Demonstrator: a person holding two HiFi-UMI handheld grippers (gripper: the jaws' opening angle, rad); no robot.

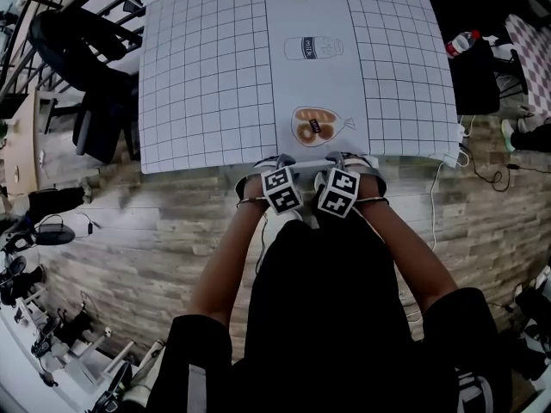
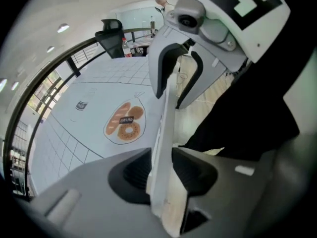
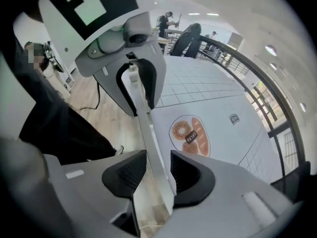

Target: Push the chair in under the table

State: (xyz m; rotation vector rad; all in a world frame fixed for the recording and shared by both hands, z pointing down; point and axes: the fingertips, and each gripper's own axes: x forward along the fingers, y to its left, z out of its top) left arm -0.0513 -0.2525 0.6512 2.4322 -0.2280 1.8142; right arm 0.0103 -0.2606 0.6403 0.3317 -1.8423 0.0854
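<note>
At the jaws, what can fail? — Trainee

Status: left gripper [image 2: 161, 170] stands narrow but slack around the chair [image 1: 312, 163] at its top rail [image 2: 166, 128]. The right gripper [image 3: 158, 175] stands wide around the same rail. Neither clamps. A tilted lift can likely snag a pad and tip the chair; a push with slack jaws can slip off. — Instructor

Where is the chair? — Trainee

Its rail stands between both jaw pairs, just beside the near edge of the table [image 1: 207, 84]. The seat is hidden under the table. — Instructor
</note>
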